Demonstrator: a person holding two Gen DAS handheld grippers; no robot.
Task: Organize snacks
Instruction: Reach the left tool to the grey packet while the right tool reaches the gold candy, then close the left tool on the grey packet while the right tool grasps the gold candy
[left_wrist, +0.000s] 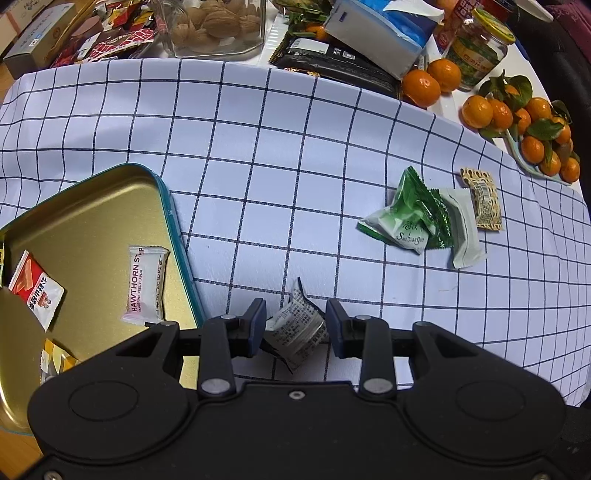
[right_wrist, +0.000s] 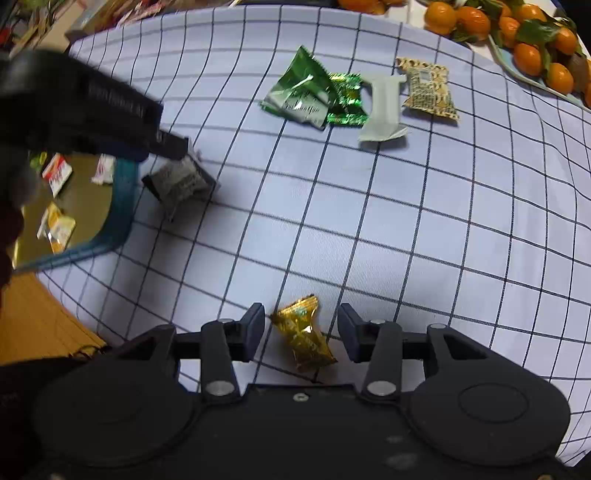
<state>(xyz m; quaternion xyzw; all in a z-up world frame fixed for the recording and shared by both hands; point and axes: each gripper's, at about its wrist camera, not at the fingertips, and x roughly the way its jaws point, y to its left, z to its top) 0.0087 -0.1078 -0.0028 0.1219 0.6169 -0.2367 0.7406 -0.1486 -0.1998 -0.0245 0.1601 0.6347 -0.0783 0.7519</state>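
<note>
My left gripper (left_wrist: 295, 326) has its jaws around a grey printed snack packet (left_wrist: 297, 330), right of a gold tin tray (left_wrist: 92, 206); both pads touch the packet. The tray holds a white hawthorn strip packet (left_wrist: 146, 282), a red and white packet (left_wrist: 35, 290) and a yellow one (left_wrist: 55, 360). My right gripper (right_wrist: 301, 332) is open around a gold wrapped candy (right_wrist: 304, 338) lying on the checked cloth, with gaps on both sides. The left gripper (right_wrist: 173, 147) and its grey packet (right_wrist: 181, 181) also show in the right wrist view.
A cluster of green, white and tan packets (left_wrist: 430, 218) lies on the cloth, also in the right wrist view (right_wrist: 354, 96). Tangerines on a plate (left_wrist: 532, 136), a walnut jar (left_wrist: 218, 26), a glass jar (left_wrist: 478, 51) and boxes line the far edge.
</note>
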